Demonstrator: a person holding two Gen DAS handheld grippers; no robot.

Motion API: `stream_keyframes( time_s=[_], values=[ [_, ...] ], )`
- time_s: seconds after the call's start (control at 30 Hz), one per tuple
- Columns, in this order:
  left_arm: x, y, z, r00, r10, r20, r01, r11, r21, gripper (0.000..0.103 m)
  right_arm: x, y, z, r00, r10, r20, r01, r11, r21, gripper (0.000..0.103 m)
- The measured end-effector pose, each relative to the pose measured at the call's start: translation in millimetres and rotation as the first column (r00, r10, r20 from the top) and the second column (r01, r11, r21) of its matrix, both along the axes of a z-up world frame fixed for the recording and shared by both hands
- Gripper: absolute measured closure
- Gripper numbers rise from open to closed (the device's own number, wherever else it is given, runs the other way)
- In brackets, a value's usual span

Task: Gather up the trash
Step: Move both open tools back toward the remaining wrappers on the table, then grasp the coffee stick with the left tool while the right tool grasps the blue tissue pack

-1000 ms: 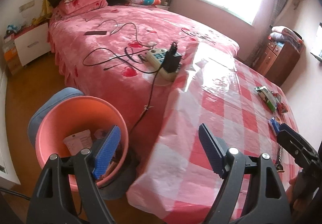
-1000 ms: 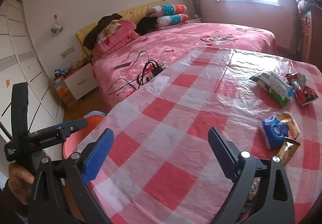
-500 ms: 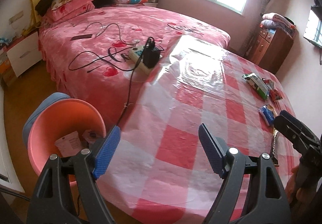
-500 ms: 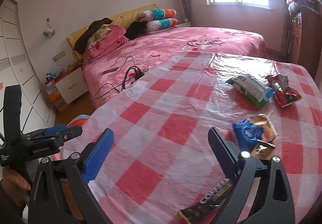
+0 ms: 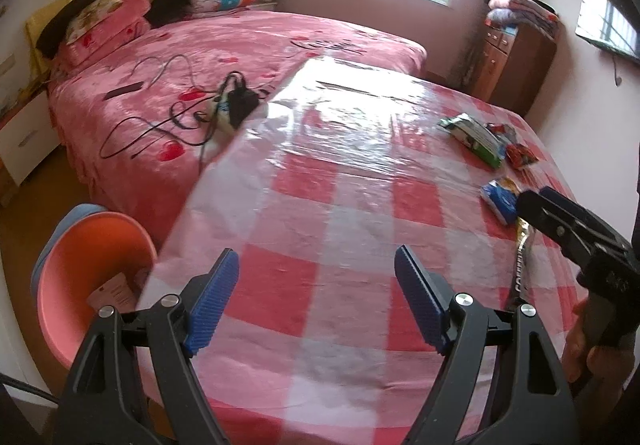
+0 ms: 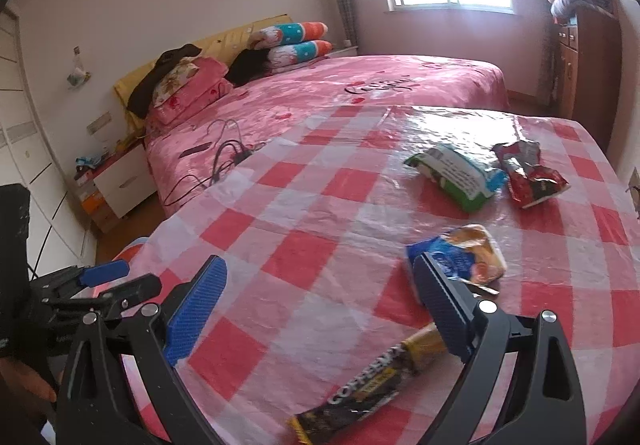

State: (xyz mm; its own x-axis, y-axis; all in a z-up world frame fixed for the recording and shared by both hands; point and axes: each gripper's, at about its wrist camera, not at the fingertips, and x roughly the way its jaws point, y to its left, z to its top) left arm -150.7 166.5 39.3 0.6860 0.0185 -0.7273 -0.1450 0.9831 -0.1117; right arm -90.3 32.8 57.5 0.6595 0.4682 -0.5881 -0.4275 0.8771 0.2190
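Both hand-held grippers are wide open and empty: left hand-held gripper (image 5: pixel 316 299) over bare counter (image 5: pixel 340 205), right hand-held gripper (image 6: pixel 320 305) just above the coffee sachet (image 6: pixel 372 385). Risk as I see it: the flat wrapper slides on that slick plastic cover when pinched, missing the orange bin (image 5: pixel 80 277) beside the counter.

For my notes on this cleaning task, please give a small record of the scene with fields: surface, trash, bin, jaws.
surface: table with red checked cover
trash: coffee packet, blue wrapper, green pack, red wrapper
bin: pink bucket on the floor at the table edge, paper inside
jaws: left gripper and right gripper open, both empty
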Motion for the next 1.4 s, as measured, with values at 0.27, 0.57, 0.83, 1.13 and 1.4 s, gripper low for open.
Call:
stream_keyframes(
  time_s=[0.27, 0.57, 0.83, 1.13, 1.4],
  values=[
    [8.1, -39.2, -0.4, 0.994, -0.105, -0.006, 0.105, 0.994, 0.027, 0.022, 11.9, -29.9, -2.4, 0.998, -0.061, -0.017, 0.061, 0.998, 0.008, 0.01],
    [17.3, -82.5, -0.5, 0.968, -0.251, -0.03, 0.251, 0.968, 0.008, 0.022, 33.9, -77.3, -8.2, 0.989, -0.133, -0.065, 0.136, 0.99, 0.045, 0.01],
    [26.8, -130.4, -9.9, 0.912, -0.405, -0.072, 0.406, 0.914, 0.011, 0.023, 60.7, -132.9, -18.9, 0.961, -0.233, -0.151, 0.25, 0.963, 0.103, 0.01],
    [49.3, -167.8, -27.4, 0.878, -0.459, -0.136, 0.466, 0.884, 0.032, 0.023, 74.0, -157.2, -24.6, 0.949, -0.244, -0.2, 0.277, 0.948, 0.156, 0.01],
    [63.9, -182.5, -34.9, 0.888, -0.435, -0.149, 0.446, 0.894, 0.049, 0.04, 80.8, -149.8, -29.4, 0.954, -0.199, -0.224, 0.237, 0.958, 0.162, 0.01]
  ],
)
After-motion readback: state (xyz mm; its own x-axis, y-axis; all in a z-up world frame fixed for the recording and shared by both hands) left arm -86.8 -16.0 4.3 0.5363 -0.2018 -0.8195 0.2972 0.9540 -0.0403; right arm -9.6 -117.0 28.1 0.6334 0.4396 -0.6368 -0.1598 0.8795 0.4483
